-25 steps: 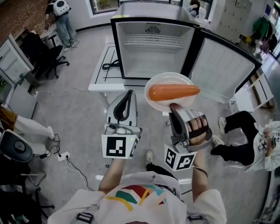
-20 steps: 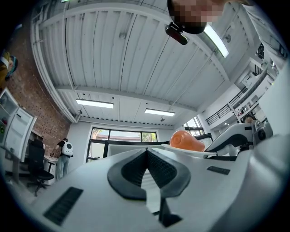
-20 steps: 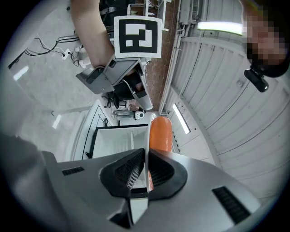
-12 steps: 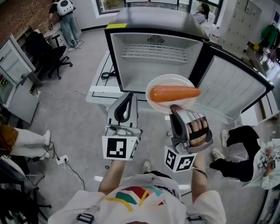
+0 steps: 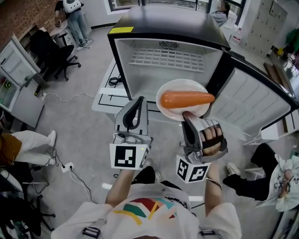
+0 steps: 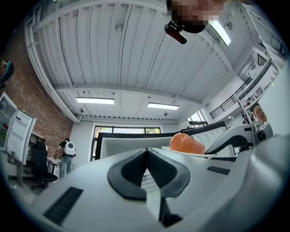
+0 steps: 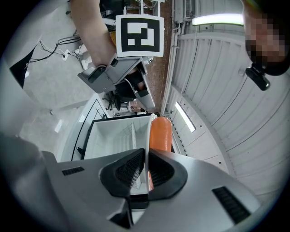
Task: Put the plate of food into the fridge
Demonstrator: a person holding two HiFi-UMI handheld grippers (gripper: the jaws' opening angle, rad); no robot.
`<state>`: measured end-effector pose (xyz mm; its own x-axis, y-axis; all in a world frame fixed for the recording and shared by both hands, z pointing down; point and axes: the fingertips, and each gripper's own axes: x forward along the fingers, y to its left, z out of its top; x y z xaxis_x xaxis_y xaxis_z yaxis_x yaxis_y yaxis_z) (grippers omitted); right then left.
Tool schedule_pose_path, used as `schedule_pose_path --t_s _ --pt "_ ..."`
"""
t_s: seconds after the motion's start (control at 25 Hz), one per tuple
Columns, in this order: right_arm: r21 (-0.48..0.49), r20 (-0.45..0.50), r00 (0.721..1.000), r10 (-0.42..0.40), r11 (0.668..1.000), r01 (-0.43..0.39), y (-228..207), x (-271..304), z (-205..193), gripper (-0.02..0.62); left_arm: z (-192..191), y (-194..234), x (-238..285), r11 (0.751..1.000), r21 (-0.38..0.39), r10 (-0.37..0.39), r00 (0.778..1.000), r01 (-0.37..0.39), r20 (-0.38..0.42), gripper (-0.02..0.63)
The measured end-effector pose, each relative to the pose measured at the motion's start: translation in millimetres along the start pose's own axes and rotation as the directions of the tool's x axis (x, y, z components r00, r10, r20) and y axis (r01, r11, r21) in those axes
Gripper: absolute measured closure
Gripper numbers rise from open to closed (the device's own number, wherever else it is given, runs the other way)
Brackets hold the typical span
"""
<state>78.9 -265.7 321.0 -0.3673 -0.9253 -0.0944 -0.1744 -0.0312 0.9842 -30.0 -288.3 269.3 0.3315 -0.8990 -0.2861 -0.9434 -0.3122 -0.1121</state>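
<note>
A white plate [image 5: 166, 90] carries an orange carrot-like food [image 5: 186, 99] lying crosswise. My right gripper [image 5: 186, 113] is shut on the plate's near rim and holds it level in front of the open fridge [image 5: 168, 65]. The right gripper view shows the plate's edge [image 7: 148, 136] pinched between the pads, the food [image 7: 160, 133] beside it and the white fridge interior [image 7: 113, 136] beyond. To the plate's left, my left gripper [image 5: 138, 100] is shut with nothing in it. In the left gripper view its jaws [image 6: 146, 152] meet, with the food [image 6: 186, 143] off to the right.
The fridge door [image 5: 252, 107] swings open to the right. The fridge stands on a low white table [image 5: 105, 91]. Cables and a socket [image 5: 70, 167] lie on the floor at left. A person [image 5: 77, 14] stands far back; another [image 5: 275, 182] sits at right.
Both grippers and the plate have moved forward toward the fridge, which now looks nearer and larger. The right gripper's hold on the plate is unchanged.
</note>
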Motion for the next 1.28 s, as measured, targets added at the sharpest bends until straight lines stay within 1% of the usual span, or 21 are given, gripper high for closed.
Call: schedule_pose_path --t_s 0.24,0.4,0.76,1.0,1.28 --pt "-0.010 -0.013 1.000 0.002 1.000 -0.002 4 23 -9 0.572 -10 11 26 1.000 -0.011 -0.005 1.000 0.005 0.009 0.600" --pt "-0.028 -0.040 0.999 0.005 1.000 -0.006 5 47 -18 0.572 -19 15 52 0.999 -0.019 -0.038 0.999 0.038 0.019 0.600" --pt "-0.039 -0.067 0.998 0.019 0.999 -0.021 7 118 -21 0.571 -40 53 113 0.997 -0.051 -0.063 0.998 0.064 0.018 0.600" --pt "-0.046 -0.090 0.996 0.025 0.999 -0.029 2 154 -20 0.569 -46 73 137 0.993 -0.061 -0.096 0.995 0.097 0.018 0.600" --pt "-0.050 -0.120 0.992 0.034 0.998 -0.040 13 184 -23 0.569 -71 87 155 0.989 -0.072 -0.129 0.992 0.129 0.007 0.600"
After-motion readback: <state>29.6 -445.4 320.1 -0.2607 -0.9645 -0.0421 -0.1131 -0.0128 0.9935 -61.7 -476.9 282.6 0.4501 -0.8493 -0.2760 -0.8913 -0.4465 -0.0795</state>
